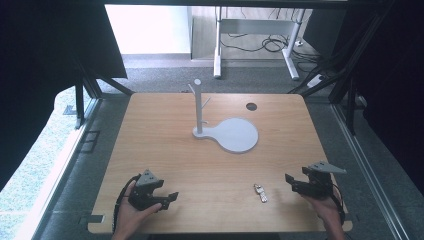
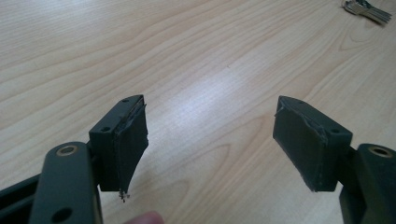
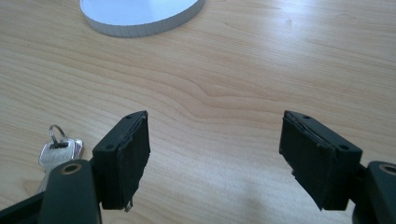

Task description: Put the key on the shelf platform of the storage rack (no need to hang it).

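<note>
High view: nothing done yet, by my read. Keys lie flat on the bench, near its front edge, between the two tools and closer to the right tool; untouched. White stand w/ pegs sits mid-bench on its round base, well apart from the keys, pegs bare. Left tool rests low at front left, holding nothing. Left gripper view: jaws wide, only bare wood between them; keys far off at top right corner. Right gripper view: jaws wide too, nothing gripped; keys just beside the left jaw, outside the gap, partly hidden behind it; base edge of the stand up ahead. Left to do, prob.: grab the keys by the ring, carry over, hang on a peg — i.e. all of it.
</note>
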The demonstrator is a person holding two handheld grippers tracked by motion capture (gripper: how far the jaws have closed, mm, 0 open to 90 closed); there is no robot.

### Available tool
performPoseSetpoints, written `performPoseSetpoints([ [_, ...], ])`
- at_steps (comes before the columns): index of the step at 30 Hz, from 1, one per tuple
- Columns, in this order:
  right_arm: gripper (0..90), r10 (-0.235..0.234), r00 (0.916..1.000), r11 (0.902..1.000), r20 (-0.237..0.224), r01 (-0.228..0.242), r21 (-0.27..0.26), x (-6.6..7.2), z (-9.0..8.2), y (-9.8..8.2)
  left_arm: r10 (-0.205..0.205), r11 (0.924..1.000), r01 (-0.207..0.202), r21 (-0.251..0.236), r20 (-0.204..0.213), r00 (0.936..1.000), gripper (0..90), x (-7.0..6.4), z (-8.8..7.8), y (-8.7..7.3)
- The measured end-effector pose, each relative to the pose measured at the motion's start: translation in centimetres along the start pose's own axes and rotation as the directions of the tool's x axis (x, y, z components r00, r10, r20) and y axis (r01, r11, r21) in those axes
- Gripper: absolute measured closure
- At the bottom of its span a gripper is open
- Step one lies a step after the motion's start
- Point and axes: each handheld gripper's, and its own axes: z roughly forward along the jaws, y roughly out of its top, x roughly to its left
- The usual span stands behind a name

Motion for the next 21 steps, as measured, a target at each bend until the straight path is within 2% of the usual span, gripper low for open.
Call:
performPoseSetpoints([
  [3, 27.3, -0.029, 0.9994, 0.9996, 0.018, 0.029, 0.008, 0.1, -0.5, -0.1, 0.012, 0.9998, -0.012, 0.016, 0.006, 0.9999, 26.3, -0.1, 0.3, -0.1],
  [7, 27.7, -0.031, 0.9995, 0.9993, 0.01, 0.031, 0.021, 0.2, -0.6, -0.2, 0.013, 0.9994, -0.013, 0.032, 0.013, 0.9998, 26.3, -0.2, 0.6, -0.2],
  [9, 28.2, -0.033, 0.9995, 0.9985, -0.001, 0.033, 0.044, 0.1, -0.4, -0.3, 0.012, 0.9997, -0.013, 0.022, 0.023, 0.9997, 26.4, -0.3, 0.5, 0.0],
  [13, 29.9, -0.005, 1.0, 0.9988, -0.002, 0.005, 0.049, -0.4, -0.5, -0.3, 0.036, 0.9989, -0.037, 0.027, 0.033, 0.9988, 26.4, -0.6, 0.5, -0.1],
  [16, 30.4, 0.02, 0.9998, 0.9977, -0.008, -0.02, 0.065, -0.4, -0.1, -0.3, 0.029, 0.9991, -0.03, 0.031, 0.042, 0.9987, 26.5, -0.3, 0.7, -0.2],
  [18, 31.0, -0.001, 1.0, 0.9948, 0.002, 0.001, 0.101, 0.0, 0.2, 0.0, 0.044, 0.9986, -0.045, 0.028, 0.038, 0.9983, 26.5, -0.1, 0.8, 0.3],
  [19, 31.0, -0.001, 1.0, 0.9948, 0.002, 0.001, 0.101, 0.0, 0.2, 0.0, 0.044, 0.9986, -0.045, 0.028, 0.038, 0.9983, 26.5, -0.1, 0.8, 0.3],
  [21, 32.1, -0.019, 0.9998, 0.9947, 0.002, 0.018, 0.101, 0.3, 0.0, 0.5, 0.074, 0.9968, -0.075, 0.028, 0.025, 0.9969, 26.6, 0.0, 0.9, 1.0],
])
